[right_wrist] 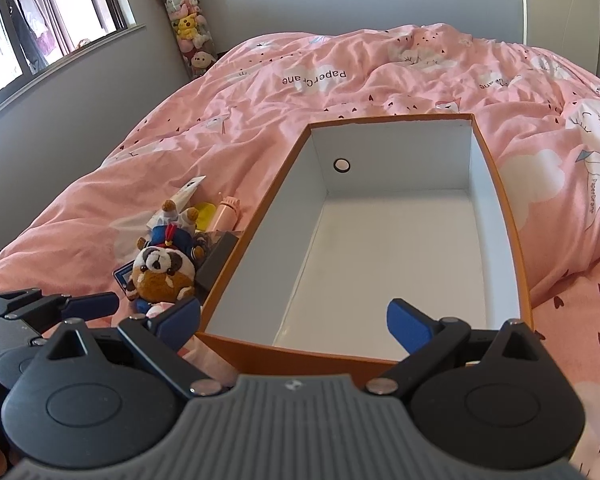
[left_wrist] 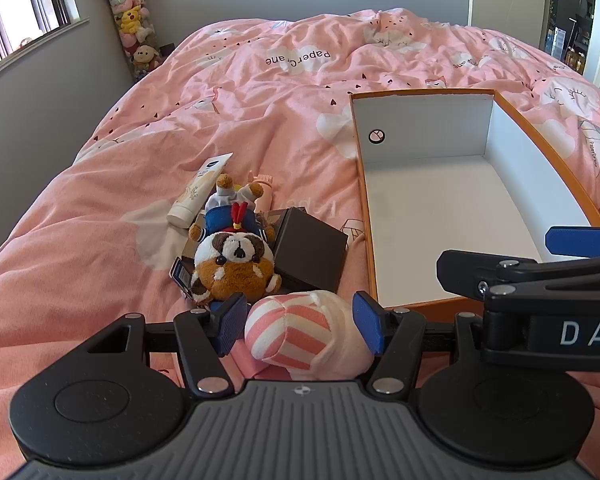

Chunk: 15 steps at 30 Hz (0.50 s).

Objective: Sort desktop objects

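Left gripper [left_wrist: 300, 326] straddling a pink-and-white striped plush toy [left_wrist: 300, 334] at the near edge of the bed [left_wrist: 100, 220], blue fingers [left_wrist: 232, 320] spread wide on either side. Whether the pads touch the fabric: cannot tell; no squeeze showing yet. Toy lying just left of the near corner of the orange box [left_wrist: 366, 216], white inside and nothing in it so far.

Right gripper [right_wrist: 294, 326] hanging over the near end of the box, fingers wide, holding nothing.

Just beyond the striped toy, a small heap: brown-and-white plush dog [left_wrist: 236, 256] in blue clothes, dark box [left_wrist: 312, 252] beside it, cream tube [left_wrist: 198, 192] and a pink bottle [left_wrist: 264, 186] at the far end.

Handling, as a judgement: soft, light, squashy, not fragile, not slippery against ribbed pads. Likely to bulge and sag when pinched, so best taken across the fat striped middle, well down between the fingers, not by the thin white edge. Firm closing needed, since stuffing gives way. Short lift to the right over the orange rim, then release inside.
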Motion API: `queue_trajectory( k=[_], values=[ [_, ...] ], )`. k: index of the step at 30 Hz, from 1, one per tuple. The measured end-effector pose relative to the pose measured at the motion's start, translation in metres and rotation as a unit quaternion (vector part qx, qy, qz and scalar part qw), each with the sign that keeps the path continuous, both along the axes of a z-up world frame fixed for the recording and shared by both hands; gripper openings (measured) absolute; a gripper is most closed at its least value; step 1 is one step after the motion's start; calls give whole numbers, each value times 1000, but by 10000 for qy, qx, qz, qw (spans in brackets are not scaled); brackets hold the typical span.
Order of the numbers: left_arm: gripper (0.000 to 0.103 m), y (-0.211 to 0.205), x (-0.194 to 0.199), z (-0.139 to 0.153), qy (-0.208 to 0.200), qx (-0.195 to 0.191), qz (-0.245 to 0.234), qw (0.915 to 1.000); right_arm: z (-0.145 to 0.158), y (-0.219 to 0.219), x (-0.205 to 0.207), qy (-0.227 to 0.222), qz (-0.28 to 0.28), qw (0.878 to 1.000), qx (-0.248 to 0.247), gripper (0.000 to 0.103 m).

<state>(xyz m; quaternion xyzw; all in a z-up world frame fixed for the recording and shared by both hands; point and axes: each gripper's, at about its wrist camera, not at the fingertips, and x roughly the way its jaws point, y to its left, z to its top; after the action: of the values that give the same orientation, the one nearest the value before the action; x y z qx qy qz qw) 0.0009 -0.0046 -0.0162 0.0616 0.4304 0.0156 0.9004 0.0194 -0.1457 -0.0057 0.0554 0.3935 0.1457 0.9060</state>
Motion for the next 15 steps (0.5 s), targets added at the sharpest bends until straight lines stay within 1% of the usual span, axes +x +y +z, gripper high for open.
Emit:
queue_trajectory(
  k=[15],
  values=[
    [69,1,-1,-2,20,10,8,10000,-1,1,2,68,-2,10000,-2,100]
  ],
)
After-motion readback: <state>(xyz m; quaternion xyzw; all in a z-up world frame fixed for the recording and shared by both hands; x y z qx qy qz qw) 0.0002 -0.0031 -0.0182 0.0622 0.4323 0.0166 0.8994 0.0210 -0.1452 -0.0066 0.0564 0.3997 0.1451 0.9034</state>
